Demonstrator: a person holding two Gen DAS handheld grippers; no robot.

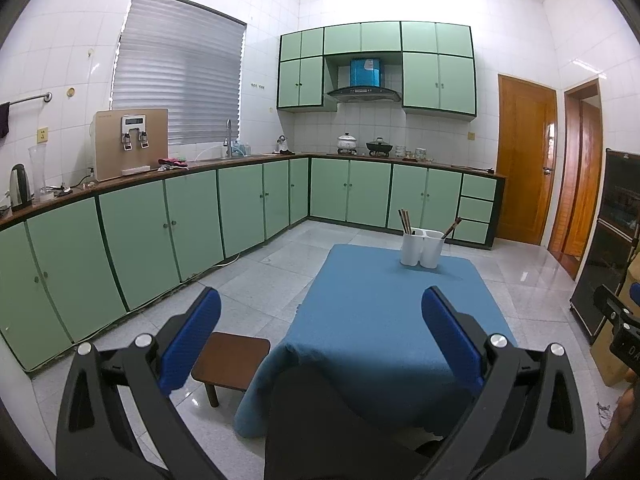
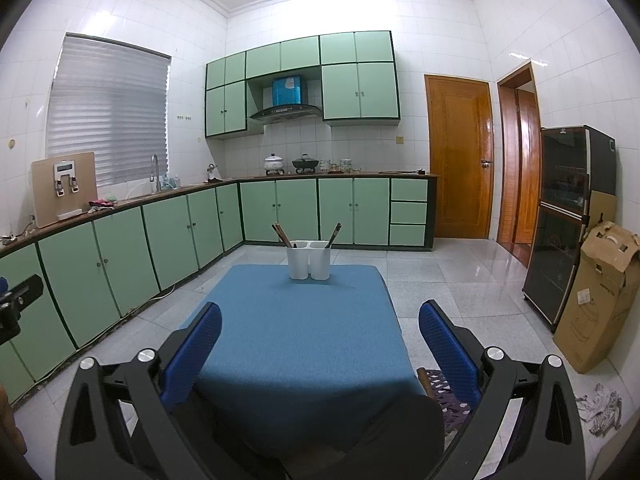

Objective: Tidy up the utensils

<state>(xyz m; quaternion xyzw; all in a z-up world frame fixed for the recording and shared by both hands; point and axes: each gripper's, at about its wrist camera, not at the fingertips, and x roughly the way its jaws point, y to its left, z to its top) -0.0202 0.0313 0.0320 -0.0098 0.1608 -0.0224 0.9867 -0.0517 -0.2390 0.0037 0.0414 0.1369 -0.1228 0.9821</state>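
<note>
Holder (image 2: 308,260) with chopsticks (image 2: 281,234) stands at 12 o'clock on worktop (image 2: 296,332), well apart from both grippers. Left gripper (image 1: 320,320) and right gripper (image 2: 320,330) fingers released, empty.

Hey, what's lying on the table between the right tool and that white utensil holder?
Nothing: in the right wrist view only bare blue tablecloth stretches from the right tool to the white utensil holder.

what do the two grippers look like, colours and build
The left gripper and the right gripper look identical: black angular plastic linkage arms with cut-out openings, round silver pivot bolts, and two long fingers faced with textured blue pads. No cables or sleeves show.
</note>
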